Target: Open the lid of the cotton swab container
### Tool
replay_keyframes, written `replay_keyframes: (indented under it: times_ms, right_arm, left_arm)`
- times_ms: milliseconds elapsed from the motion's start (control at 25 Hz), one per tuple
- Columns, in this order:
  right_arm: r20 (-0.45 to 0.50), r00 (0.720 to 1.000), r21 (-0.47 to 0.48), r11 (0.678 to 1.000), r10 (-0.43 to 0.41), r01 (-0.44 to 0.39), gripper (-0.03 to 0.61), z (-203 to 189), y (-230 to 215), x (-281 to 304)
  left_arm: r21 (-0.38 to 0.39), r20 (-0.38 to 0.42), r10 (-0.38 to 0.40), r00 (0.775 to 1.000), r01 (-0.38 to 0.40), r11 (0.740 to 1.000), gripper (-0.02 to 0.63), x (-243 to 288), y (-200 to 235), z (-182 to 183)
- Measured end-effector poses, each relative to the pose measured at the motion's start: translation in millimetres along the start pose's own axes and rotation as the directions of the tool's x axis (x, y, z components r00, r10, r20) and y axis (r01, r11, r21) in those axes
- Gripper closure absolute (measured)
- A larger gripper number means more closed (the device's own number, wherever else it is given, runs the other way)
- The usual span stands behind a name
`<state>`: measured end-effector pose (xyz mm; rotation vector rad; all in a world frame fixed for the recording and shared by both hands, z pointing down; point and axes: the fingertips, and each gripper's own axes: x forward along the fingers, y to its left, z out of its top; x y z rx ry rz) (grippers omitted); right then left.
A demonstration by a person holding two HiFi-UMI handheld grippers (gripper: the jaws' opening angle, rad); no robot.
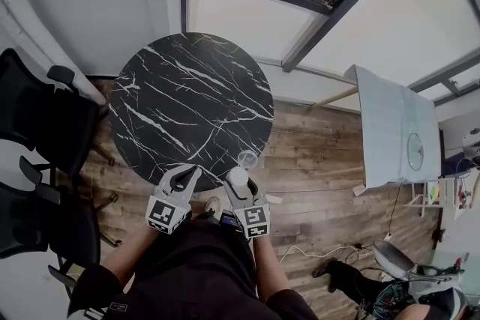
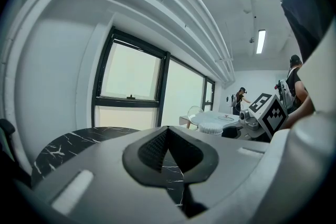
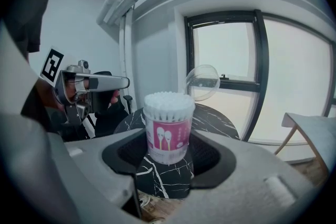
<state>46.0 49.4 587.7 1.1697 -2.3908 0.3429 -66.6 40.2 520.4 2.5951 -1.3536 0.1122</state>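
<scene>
A: Where's the cotton swab container (image 3: 167,136) rn?

B: Upright between the jaws of the right gripper (image 3: 168,153), which pinch its labelled body low down. It sits at the near edge of the round marble table (image 1: 187,101). Can't tell if the base touches the top.

A: And the lid?

B: The clear lid (image 3: 203,81) stands flipped up behind the rim, on the side away from the left gripper (image 2: 168,150). The swab tips are bare, so the opening looks done, or v. nearly.

A: Left gripper doing anything?

B: No. Its jaws are pressed together w/ nothing between them, and it hangs just beside the right one.

A: How to finish well?

B: The tub is prob. thin plastic, so the right grip wants to be firm, not crushing, and upright so no swabs spill. If the lid needs to go further back, the left's closed tips could nudge its free edge up and away from the hinge while the right braces.

A: Pose?

B: Both forearms are tucked close to the torso, grippers side by side. The right tips downward a bit and the left is nearer level, pointing over the table.
</scene>
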Motion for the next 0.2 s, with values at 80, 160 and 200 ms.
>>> replay_keyframes:
  times_ms: [80, 160, 200]
  right_arm:
    - [0.002, 1.000, -0.003, 1.000, 0.006, -0.006, 0.333, 2.4, 3.2, 0.3]
    - [0.003, 1.000, -0.005, 1.000, 0.009, -0.009, 0.333, 2.4, 5.4, 0.4]
    - [0.003, 1.000, -0.006, 1.000, 0.011, -0.011, 0.333, 2.2, 6.4, 0.3]
  left_arm:
    - [0.001, -0.002, 0.000, 1.000, 0.000, 1.000, 0.614, -1.2, 1.5, -1.0]
    - [0.001, -0.004, 0.001, 1.000, -0.001, 1.000, 0.614, -2.4, 2.6, -1.7]
    - [0.001, -0.005, 0.001, 1.000, -0.001, 1.000, 0.614, -3.1, 3.1, -2.0]
